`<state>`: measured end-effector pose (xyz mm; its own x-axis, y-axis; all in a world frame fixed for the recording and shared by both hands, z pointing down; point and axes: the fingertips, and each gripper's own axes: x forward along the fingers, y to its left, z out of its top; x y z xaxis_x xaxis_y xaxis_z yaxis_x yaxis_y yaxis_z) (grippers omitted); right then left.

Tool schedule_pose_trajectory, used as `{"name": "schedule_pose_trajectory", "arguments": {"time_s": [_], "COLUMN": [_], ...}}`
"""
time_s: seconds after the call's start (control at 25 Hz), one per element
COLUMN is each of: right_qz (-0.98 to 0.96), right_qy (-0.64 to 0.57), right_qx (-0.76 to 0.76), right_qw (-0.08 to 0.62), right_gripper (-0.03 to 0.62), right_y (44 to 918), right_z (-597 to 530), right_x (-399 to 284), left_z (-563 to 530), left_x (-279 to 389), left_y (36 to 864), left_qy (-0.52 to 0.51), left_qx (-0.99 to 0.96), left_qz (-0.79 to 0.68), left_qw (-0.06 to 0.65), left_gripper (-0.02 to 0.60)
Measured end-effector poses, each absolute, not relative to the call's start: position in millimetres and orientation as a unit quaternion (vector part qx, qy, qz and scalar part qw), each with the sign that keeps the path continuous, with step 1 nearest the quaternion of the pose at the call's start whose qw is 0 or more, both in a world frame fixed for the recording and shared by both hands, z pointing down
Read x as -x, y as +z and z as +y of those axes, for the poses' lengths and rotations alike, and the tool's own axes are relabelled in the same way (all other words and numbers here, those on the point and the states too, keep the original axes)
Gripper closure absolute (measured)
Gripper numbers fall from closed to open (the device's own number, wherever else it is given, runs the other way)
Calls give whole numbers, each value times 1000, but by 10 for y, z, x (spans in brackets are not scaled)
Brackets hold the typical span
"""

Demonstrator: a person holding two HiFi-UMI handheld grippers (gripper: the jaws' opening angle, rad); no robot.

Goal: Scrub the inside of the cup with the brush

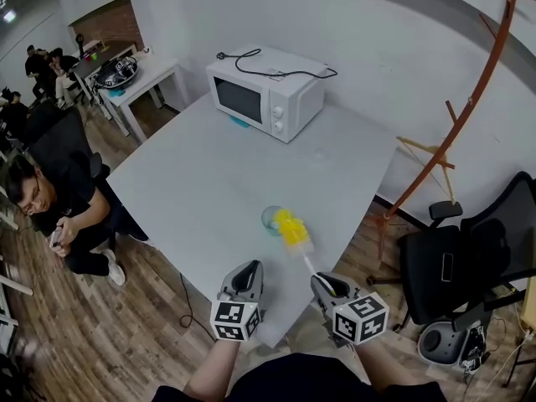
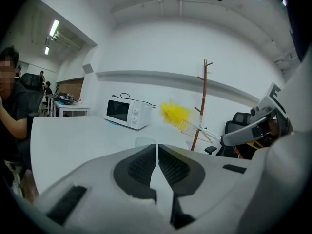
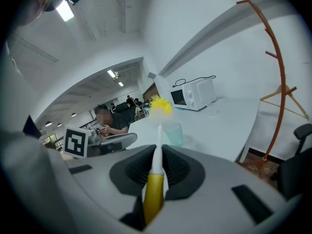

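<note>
A clear glass cup (image 1: 270, 218) stands on the white table (image 1: 209, 182) near its front edge. The yellow bristle head of the brush (image 1: 291, 227) hovers at the cup's right rim, and its thin white handle runs back into my right gripper (image 1: 322, 281), which is shut on it. In the right gripper view the brush (image 3: 160, 106) points ahead over the cup (image 3: 174, 133). My left gripper (image 1: 248, 268) hangs off the table's front edge, short of the cup. Its jaws are shut with nothing between them (image 2: 157, 147); the cup (image 2: 145, 141) shows just beyond.
A white microwave (image 1: 264, 93) with a black cable sits at the table's far side. A person sits on the floor at the left (image 1: 59, 203). A black office chair (image 1: 469, 262) and a wooden coat stand (image 1: 435, 153) are to the right.
</note>
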<state>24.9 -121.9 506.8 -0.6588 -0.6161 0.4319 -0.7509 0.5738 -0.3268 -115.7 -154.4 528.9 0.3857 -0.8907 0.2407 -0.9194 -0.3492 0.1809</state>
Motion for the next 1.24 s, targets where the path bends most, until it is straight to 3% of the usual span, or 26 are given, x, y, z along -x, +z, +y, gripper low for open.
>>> {"name": "schedule_pose_trajectory", "arguments": {"time_s": [0.44, 1.24], "right_qz": [-874, -877], "right_qy": [207, 189], "right_qx": [-414, -418], "right_qw": [148, 141], "right_gripper": [542, 542], "right_y": [5073, 4961], "right_z": [-885, -835], "right_x": [-207, -138], "left_z": [-963, -1009], "left_x": [1296, 1216], "left_y": [5169, 5022], "left_qy": [56, 61], "left_qx": [-818, -837], "left_qz": [-551, -523], "left_qw": [157, 149], "left_gripper": [563, 565]}}
